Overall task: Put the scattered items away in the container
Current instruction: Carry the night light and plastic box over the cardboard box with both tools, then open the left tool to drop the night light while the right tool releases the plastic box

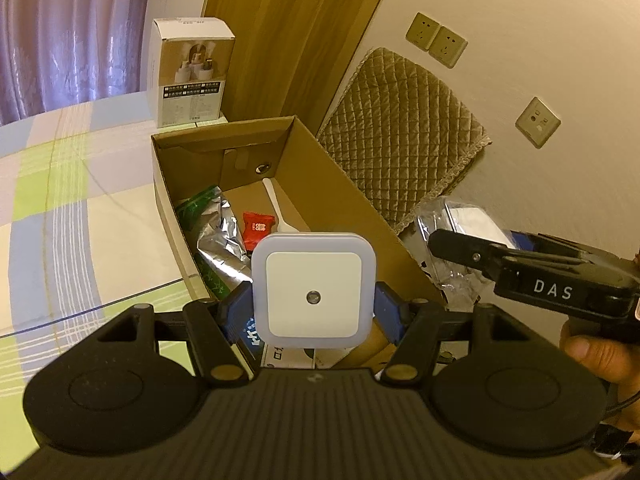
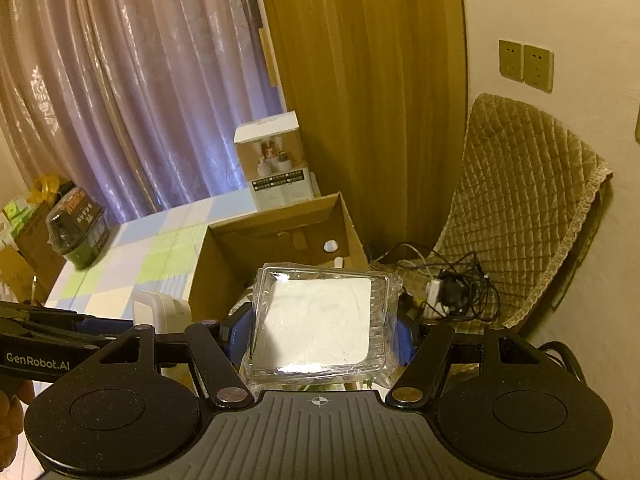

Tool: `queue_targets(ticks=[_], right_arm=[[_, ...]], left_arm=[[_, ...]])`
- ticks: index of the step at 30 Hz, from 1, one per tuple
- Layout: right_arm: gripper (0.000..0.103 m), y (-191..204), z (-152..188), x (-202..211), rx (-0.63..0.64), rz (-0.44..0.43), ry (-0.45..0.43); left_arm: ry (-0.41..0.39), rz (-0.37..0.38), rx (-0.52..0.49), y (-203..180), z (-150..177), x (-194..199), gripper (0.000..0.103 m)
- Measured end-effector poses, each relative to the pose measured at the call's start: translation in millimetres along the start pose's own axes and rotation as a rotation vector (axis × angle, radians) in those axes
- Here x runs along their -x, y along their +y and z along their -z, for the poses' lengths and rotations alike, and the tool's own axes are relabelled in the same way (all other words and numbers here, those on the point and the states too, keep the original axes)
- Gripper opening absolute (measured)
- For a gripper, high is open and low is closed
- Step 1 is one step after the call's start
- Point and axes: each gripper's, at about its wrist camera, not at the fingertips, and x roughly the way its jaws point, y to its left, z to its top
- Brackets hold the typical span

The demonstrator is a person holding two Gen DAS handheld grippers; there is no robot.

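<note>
Both hand-held grippers carry something. Left hand-held gripper (image 1: 314, 312) pinches a white square night light (image 1: 313, 289) between its blue pads (image 1: 236, 309), one pad against each side edge; the light faces the camera, a small round sensor low on its front. It hangs over the near end of the cardboard box (image 1: 348, 184), above what already lies inside.

In the box sit a crumpled silver and green foil bag (image 1: 214, 232), a small red packet (image 1: 258, 229) just beside it, and a white plastic spoon (image 1: 276, 204) lying along the floor of the box. A round hole shows in the far end wall.

Right hand-held gripper (image 2: 320, 332) clamps a clear plastic case (image 2: 322, 320) with a white square inside, its blue pads (image 2: 404, 340) pressed on the two sides. The case is held just right of the box, near its right wall, not over the opening as far as the left view shows.

The box rests on a surface covered with a checked cloth (image 1: 60, 184) of green, blue and white. Behind the box stands an upright white carton (image 1: 190, 72). A quilted brown pad (image 1: 404, 128) leans against the wall to the right, under wall sockets (image 1: 436, 44). A tangle of cables (image 2: 452, 288) lies beside the pad. Part of a hand (image 1: 592, 356) shows below the right tool.
</note>
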Motion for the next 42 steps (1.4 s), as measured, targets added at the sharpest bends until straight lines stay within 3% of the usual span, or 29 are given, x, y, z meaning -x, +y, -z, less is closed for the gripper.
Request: queue_targets(ticks=[38, 40, 42], right_arm=[[0.07, -13.6, -7.4, -45.2, 0.011, 0.002, 0.039], [0.07, -14.8, -8.5, -46.6, 0.01, 0.002, 0.04], [0.07, -16.0, -8.5, -47.5, 0.009, 0.001, 0.04]], left_arm=[[0.015, -0.043, 0.019, 15.0, -12.8, -44.6, 0.06], [0.002, -0.056, 0.027, 16.8, -14.2, -44.2, 0.077], [-0.011, -0.06, 0.037, 20.3, -14.3, -42.1, 0.077]])
